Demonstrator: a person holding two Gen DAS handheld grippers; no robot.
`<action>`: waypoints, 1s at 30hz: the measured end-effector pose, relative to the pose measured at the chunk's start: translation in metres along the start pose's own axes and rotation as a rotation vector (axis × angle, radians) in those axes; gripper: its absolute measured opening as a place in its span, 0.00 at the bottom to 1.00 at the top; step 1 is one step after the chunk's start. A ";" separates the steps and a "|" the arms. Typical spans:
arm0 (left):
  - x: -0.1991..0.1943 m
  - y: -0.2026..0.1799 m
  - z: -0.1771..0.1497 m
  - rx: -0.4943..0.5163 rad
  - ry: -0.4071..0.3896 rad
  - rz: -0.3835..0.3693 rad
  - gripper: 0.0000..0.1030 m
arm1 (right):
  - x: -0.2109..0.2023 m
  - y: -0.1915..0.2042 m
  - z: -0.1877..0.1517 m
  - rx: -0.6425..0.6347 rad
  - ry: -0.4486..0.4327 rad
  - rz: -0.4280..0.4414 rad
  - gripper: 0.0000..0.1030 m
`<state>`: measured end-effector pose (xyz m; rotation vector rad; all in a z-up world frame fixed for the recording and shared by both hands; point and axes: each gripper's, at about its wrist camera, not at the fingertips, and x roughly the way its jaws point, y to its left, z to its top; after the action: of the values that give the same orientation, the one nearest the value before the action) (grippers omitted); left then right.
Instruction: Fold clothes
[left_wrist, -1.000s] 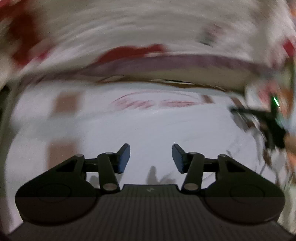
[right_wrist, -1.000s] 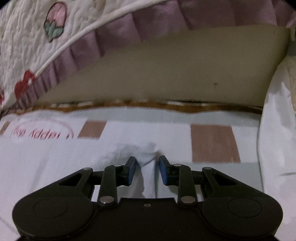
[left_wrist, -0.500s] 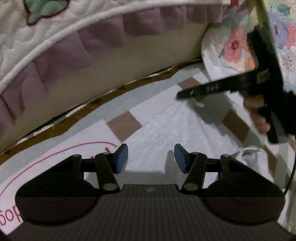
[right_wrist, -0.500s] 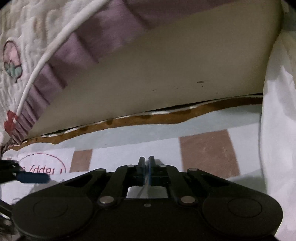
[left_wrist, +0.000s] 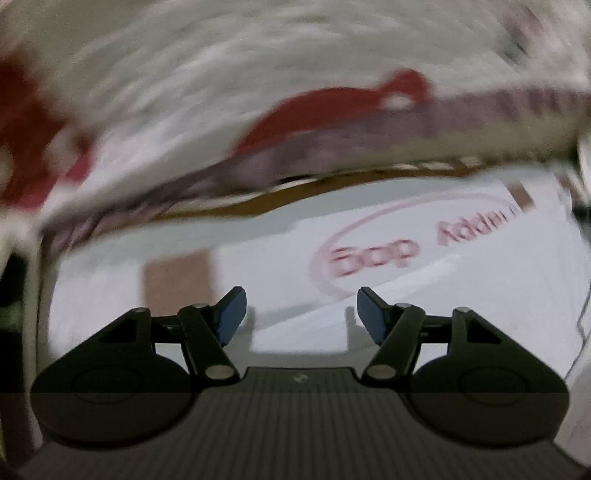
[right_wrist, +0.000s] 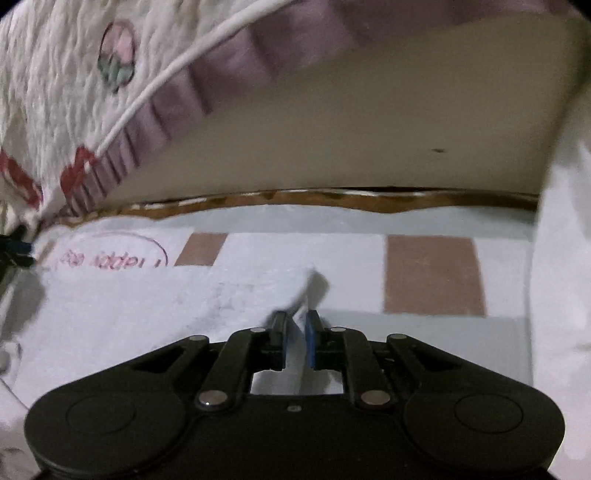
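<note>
A white garment lies spread on a sheet with brown squares and a red oval print. My right gripper is shut on a raised corner of the white garment and holds it just above the sheet. My left gripper is open and empty, low over the garment's left part, close to the red oval print. The left wrist view is blurred by motion.
A quilted white bedspread with a purple frill hangs at the back, above a beige mattress side. A brown trim runs along the sheet's far edge. White cloth rises at the right.
My right gripper closed on the garment corner and has lifted it slightly. My left gripper swung right and back left, staying open.
</note>
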<state>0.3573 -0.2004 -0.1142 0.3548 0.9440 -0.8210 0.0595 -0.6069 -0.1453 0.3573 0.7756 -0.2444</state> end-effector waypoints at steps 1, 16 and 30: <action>-0.004 0.013 -0.008 -0.054 -0.011 0.001 0.64 | 0.004 0.003 0.004 -0.020 -0.005 -0.004 0.14; 0.014 -0.004 -0.044 0.003 -0.040 0.024 0.06 | -0.009 -0.001 0.009 0.006 -0.084 -0.124 0.05; -0.078 -0.008 -0.065 -0.044 -0.177 0.065 0.55 | -0.133 0.014 -0.047 0.151 -0.172 -0.117 0.34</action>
<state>0.2888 -0.1307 -0.0849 0.2687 0.7808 -0.7575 -0.0574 -0.5639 -0.0775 0.4281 0.6099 -0.4393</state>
